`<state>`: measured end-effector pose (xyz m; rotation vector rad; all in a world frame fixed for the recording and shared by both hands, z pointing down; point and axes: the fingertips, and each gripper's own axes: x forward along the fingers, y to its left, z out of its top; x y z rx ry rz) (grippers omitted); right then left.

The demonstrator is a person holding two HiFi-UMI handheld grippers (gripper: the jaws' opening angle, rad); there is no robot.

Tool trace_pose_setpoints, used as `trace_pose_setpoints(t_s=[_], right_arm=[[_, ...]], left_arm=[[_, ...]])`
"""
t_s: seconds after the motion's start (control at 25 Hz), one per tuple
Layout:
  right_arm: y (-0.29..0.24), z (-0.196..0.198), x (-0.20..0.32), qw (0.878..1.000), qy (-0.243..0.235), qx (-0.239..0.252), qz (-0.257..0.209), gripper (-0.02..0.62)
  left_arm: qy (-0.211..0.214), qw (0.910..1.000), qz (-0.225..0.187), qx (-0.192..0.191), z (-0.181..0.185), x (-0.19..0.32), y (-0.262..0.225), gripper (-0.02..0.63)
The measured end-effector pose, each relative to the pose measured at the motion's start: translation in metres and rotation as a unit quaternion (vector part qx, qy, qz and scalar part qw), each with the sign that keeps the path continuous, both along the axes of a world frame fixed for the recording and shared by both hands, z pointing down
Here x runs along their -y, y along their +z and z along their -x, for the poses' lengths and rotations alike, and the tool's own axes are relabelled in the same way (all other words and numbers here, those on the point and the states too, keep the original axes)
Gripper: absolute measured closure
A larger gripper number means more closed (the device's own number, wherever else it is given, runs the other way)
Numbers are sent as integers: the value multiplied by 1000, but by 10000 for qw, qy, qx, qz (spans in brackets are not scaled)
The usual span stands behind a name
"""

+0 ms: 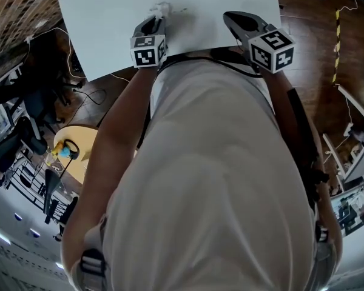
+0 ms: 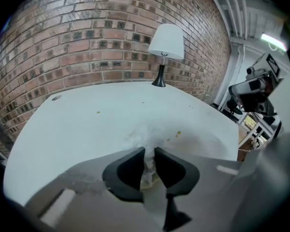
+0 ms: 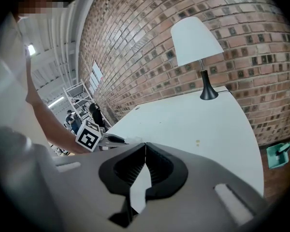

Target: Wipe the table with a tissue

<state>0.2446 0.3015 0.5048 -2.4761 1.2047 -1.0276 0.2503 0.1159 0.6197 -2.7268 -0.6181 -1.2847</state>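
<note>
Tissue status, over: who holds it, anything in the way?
Left gripper shut on tissue, tissue on the table. Right gripper shut, empty. Lamp at far edge, well clear; small specks ahead.

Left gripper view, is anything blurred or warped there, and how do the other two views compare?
Left gripper view: the brick wall bows outward, the corners go black, and the tissue is soft-edged with a grey shadow to its right. Right gripper view: same bowing, lamp fairly sharp. Head view: the table is nearly washed out.

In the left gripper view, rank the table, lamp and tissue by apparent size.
Table, by far largest.
Lamp and tissue look about alike; the tissue is nearer the camera, so I won't rank them.
</note>
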Motion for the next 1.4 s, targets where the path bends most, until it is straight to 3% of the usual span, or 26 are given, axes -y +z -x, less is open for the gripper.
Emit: trace_pose_setpoints(t_s=[0.32, 0.68, 0.84, 1.08, 1.28, 1.32, 1.4], right_arm=[[6, -10, -29, 9999, -90, 12, -125, 586], [8, -24, -57, 9997, -24, 35, -240, 586], [7, -25, -69, 9997, 29, 30, -251, 586], [4, -25, -85, 9997, 68, -14, -248, 586], [4, -24, -101, 9996, 143, -7, -260, 586], [4, -24, -102, 9995, 149, -8, -266, 586], [2, -25, -102, 9994, 150, -38, -294, 586]], left_arm=[[-403, 9991, -99, -61, -3, -7, 3, 541], [-295, 9995, -37, -109, -11, -48, 3, 541], [169, 9998, 52, -103, -10, -87, 2, 541], [1532, 9881, 115, -83, 9, -175, 2, 541], [2133, 9754, -119, 548, 20, -179, 5, 541], [2228, 9733, -85, 553, 21, -177, 1, 541], [1968, 9801, 170, 201, 10, -163, -21, 541]])
